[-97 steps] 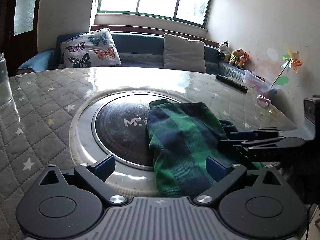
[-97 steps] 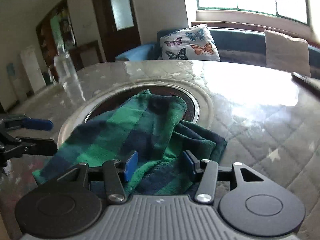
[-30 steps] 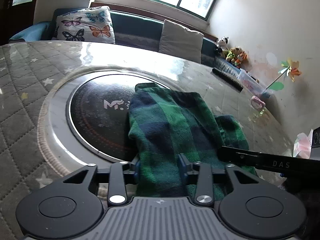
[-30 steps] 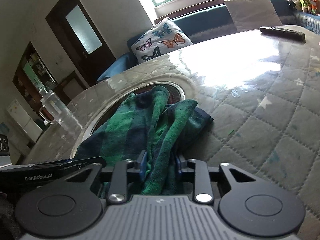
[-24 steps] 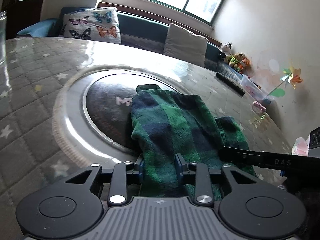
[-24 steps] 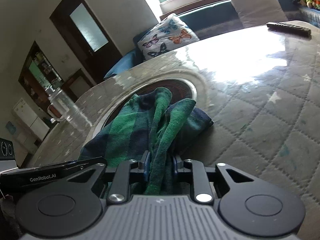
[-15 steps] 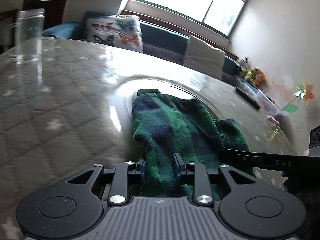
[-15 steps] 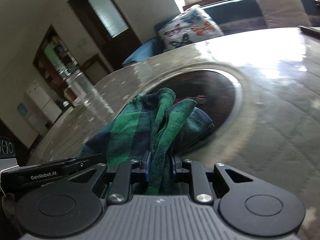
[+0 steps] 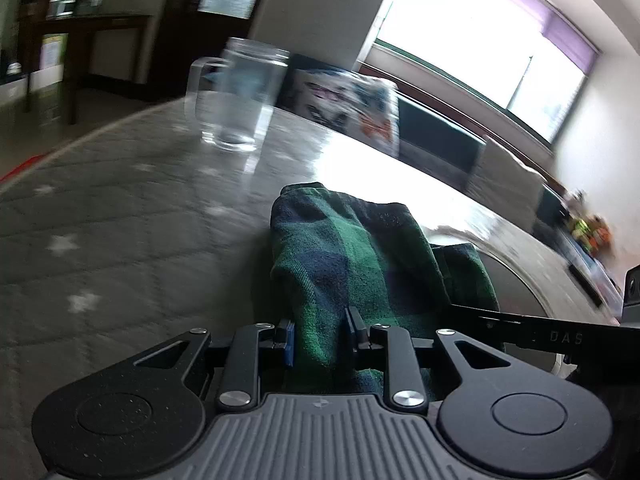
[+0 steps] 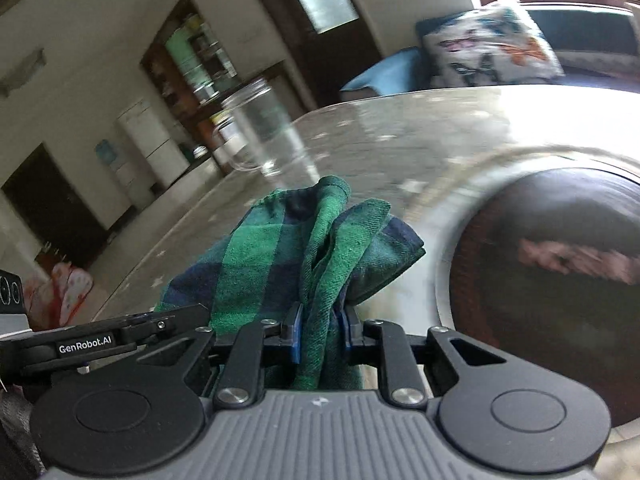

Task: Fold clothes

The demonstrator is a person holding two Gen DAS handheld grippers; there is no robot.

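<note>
At lower centre of both wrist views, the left hand-held gripper (image 9: 319, 336) and right hand-held gripper (image 10: 320, 332) each pinch the near edge of the green plaid garment (image 9: 352, 256), whose length runs straight away over the worktop (image 9: 120, 216) toward the glass mug (image 9: 236, 96).

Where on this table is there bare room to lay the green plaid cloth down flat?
Bare quilted table lies between the glass mug and the plaid cloth. The dark round inset looks uncovered too. It is crowded beside the mug.
</note>
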